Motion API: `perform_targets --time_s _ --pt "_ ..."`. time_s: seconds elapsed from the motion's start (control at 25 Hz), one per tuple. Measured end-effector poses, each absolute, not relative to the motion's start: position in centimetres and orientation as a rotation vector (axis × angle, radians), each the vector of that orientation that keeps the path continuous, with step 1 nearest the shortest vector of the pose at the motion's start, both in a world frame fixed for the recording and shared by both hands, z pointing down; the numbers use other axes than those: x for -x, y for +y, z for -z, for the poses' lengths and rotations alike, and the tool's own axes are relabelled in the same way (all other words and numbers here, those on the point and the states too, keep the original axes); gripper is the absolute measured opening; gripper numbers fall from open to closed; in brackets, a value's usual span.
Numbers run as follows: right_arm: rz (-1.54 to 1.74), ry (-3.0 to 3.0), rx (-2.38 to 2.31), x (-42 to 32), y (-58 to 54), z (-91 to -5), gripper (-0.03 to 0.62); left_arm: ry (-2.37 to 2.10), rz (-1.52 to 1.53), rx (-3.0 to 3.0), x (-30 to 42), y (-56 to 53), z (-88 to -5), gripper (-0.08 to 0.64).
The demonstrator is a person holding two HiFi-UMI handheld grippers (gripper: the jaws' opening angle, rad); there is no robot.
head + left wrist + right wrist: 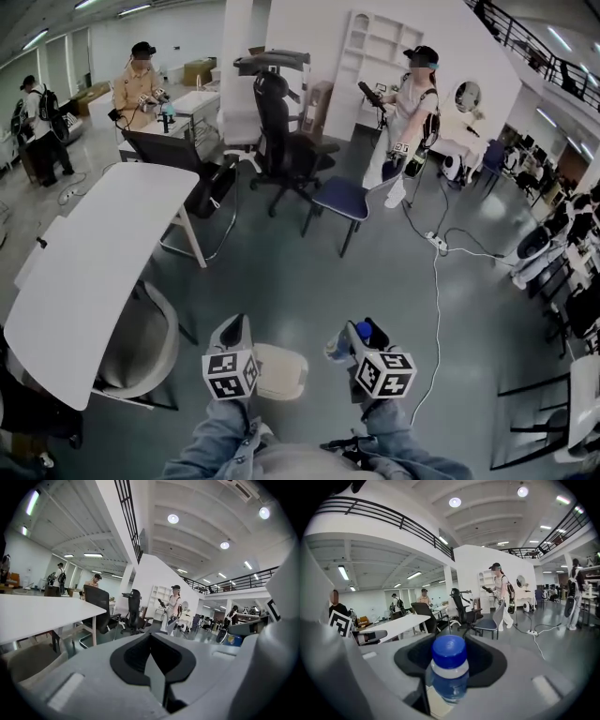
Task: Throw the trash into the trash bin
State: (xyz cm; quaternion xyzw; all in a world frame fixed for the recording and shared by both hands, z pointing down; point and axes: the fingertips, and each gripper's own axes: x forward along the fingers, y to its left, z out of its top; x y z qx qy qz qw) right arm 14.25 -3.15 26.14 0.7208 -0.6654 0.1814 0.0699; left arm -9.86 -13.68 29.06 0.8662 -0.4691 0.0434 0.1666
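A clear plastic bottle [449, 667] with a blue cap stands between the jaws of my right gripper [450, 686], which is shut on it. In the head view this bottle [343, 345] sticks out of the right gripper [359, 330] at the bottom centre. My left gripper [234, 325] is beside it on the left, held out level over the floor. In its own view the left gripper [157, 660] has its jaws together, and I see nothing between them. A cream rounded object [281, 370] sits on the floor between the two grippers; whether it is a bin I cannot tell.
A long white table [103, 253] runs along the left, with a beige round chair [141, 347] tucked under it. Ahead stand a black office chair [281, 141] and a blue-seated chair [342, 197]. A person [408, 122] stands beyond, and a cable with a power strip [438, 242] crosses the floor.
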Motion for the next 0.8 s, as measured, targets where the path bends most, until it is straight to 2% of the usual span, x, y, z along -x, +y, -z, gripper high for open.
perform_targets --time_s 0.28,0.8 --pt "-0.575 -2.015 -2.106 -14.8 -6.0 -28.3 0.198 -1.374 -0.193 -2.391 10.5 -14.8 -32.6 0.009" --pt "-0.559 -2.107 -1.899 -18.9 -7.8 -29.9 0.198 -1.542 -0.287 -2.264 9.7 -11.7 -34.2 0.009"
